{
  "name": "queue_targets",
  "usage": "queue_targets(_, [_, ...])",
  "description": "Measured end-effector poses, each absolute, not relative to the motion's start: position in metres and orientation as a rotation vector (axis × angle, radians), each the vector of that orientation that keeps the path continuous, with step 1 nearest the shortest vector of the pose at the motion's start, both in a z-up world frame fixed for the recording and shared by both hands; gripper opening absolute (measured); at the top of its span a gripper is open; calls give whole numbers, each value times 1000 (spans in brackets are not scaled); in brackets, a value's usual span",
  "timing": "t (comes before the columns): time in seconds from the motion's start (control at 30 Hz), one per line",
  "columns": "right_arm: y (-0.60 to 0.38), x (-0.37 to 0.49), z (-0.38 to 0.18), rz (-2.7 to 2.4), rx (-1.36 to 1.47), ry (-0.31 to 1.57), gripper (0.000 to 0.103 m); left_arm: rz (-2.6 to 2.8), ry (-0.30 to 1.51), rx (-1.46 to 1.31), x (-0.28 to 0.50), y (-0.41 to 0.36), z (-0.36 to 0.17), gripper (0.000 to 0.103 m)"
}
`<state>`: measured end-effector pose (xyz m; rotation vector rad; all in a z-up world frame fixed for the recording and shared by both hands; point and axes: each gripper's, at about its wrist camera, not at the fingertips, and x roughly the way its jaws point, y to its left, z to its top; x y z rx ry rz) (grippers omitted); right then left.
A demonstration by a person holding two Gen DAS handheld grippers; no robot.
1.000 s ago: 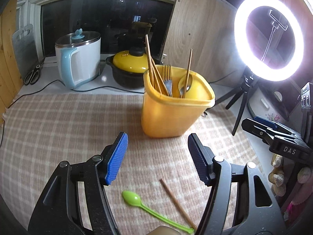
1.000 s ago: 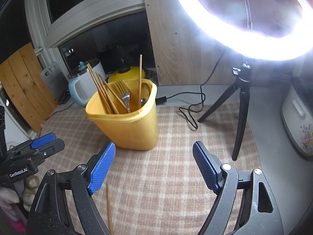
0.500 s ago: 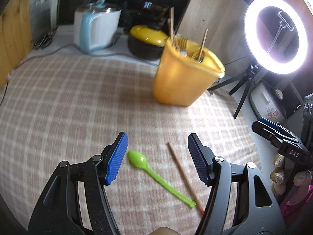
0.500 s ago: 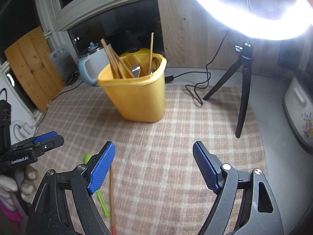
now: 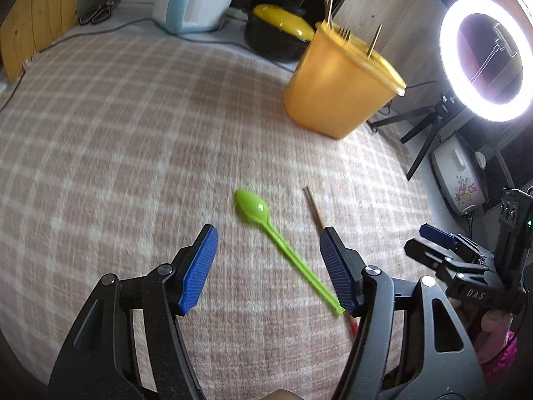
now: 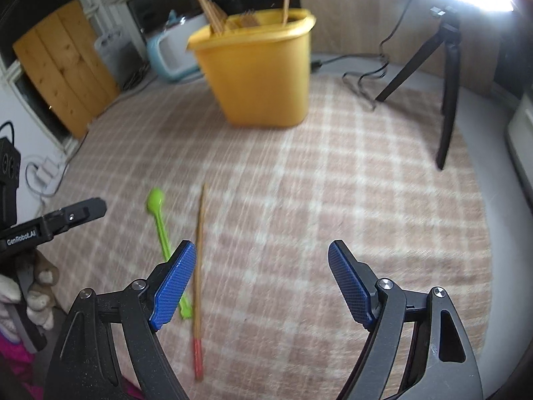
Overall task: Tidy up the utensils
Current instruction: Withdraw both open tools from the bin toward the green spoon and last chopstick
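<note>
checked cloth (image 5: 133, 133): green spoon (image 5: 253, 208) now nearer the left gripper (image 5: 268, 266).

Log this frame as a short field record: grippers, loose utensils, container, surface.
left gripper: open, empty, above the spoon
right gripper: open, empty
spoon: green, flat on the cloth
chopstick: red-tipped, flat on the cloth beside the spoon, apart from it
bin: yellow, upright, holds chopsticks and a fork
cloth: plaid, covers the table
</note>
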<state>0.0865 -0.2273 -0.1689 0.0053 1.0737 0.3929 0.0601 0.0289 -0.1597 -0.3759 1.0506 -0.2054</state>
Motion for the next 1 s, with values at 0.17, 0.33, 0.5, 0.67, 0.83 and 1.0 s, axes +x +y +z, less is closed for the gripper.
queue_targets(0.17, [-211,84,-183,443,4,1117,81,-218,1068,-376,57,28,-168,64])
queue_targets(0.33, [-197,84,-196,479,12,1169,81,-235,1086,-374,58,25,-174,53])
queue_targets(0.5, [-186,88,-205,476,3,1192,74,-242,1092,-373,60,24,-178,48])
queue_targets(0.67, [-172,95,-214,473,-35,1226,55,-249,1102,-369,66,23,-183,41])
queue_targets(0.83, [-158,99,-220,469,-67,1251,40,-256,1115,-373,75,21,-189,36])
queue_targets(1.0, [-150,104,-221,460,-98,1251,36,-258,1138,-374,84,20,-198,36])
